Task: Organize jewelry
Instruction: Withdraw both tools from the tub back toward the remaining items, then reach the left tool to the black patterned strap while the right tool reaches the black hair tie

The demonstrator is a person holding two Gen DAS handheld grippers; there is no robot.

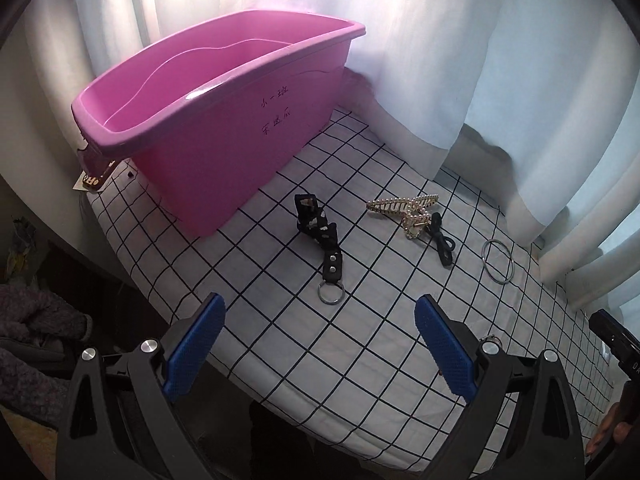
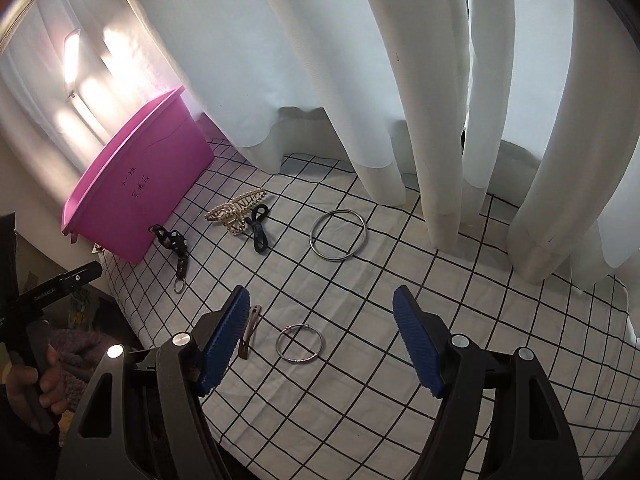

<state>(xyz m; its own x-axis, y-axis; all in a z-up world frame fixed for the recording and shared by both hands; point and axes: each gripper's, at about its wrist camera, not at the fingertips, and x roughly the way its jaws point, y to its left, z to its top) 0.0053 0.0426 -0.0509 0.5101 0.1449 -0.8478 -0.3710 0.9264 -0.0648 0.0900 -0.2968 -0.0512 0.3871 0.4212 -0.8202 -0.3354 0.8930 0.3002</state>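
A pink plastic bin (image 1: 224,128) stands open at the table's far left, also in the right wrist view (image 2: 136,196). On the checked cloth lie a black chain strap with a key ring (image 1: 320,240) (image 2: 176,246), a pearl-and-gold hair claw (image 1: 408,210) (image 2: 236,212), a black hair tie (image 1: 440,242) (image 2: 258,232), a large silver bangle (image 1: 498,260) (image 2: 339,234), a smaller silver bangle (image 2: 299,344) and a brown hair clip (image 2: 249,330). My left gripper (image 1: 320,312) is open and empty, short of the key ring. My right gripper (image 2: 320,312) is open and empty above the smaller bangle.
White curtains (image 2: 360,80) hang along the back and right of the table. The checked tablecloth (image 1: 360,340) ends at the left and front edges. Dark clothing (image 1: 36,332) lies below at the left. A small labelled item (image 1: 94,174) sits under the bin's left end.
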